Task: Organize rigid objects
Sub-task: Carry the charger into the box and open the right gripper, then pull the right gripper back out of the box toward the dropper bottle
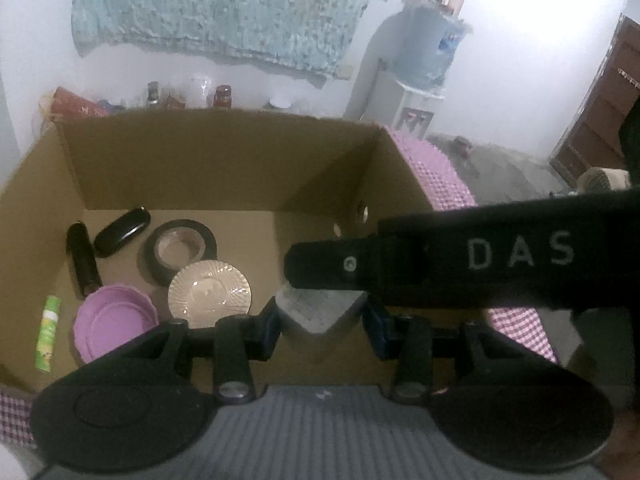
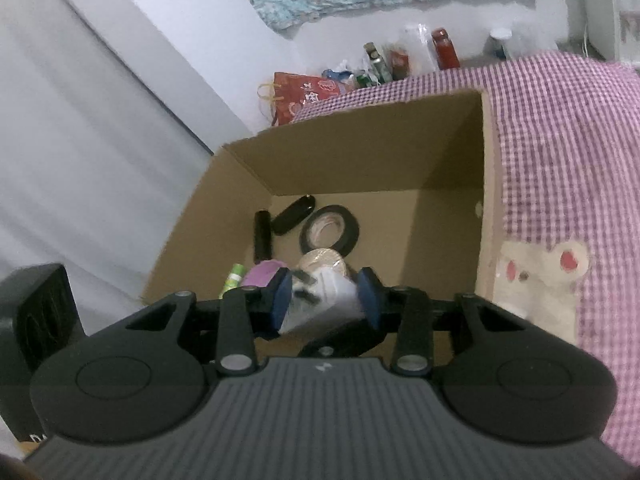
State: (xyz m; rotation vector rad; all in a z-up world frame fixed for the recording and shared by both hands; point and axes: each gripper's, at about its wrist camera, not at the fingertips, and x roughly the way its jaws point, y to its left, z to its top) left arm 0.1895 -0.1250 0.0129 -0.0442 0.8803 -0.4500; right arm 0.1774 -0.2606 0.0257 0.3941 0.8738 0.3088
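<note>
An open cardboard box (image 1: 224, 160) sits on a checked cloth; it also shows in the right wrist view (image 2: 360, 152). Inside lie a black tape roll (image 1: 180, 250), a black case (image 1: 122, 232), a black cylinder (image 1: 83, 258), a green tube (image 1: 49, 334), a purple plate (image 1: 116, 320) and a pale ribbed plate (image 1: 210, 294). Both grippers hold one white block above the box. My left gripper (image 1: 320, 330) is shut on the white block (image 1: 320, 308). My right gripper (image 2: 326, 300) is shut on the same white block (image 2: 328, 300); its black finger (image 1: 332, 266) crosses the left wrist view.
The purple checked cloth (image 2: 560, 160) covers the surface right of the box. Bottles and jars (image 2: 444, 48) and a red bag (image 2: 308, 96) stand behind by the wall. A water dispenser (image 1: 424, 52) is at the back right. A black box (image 2: 32, 320) is at left.
</note>
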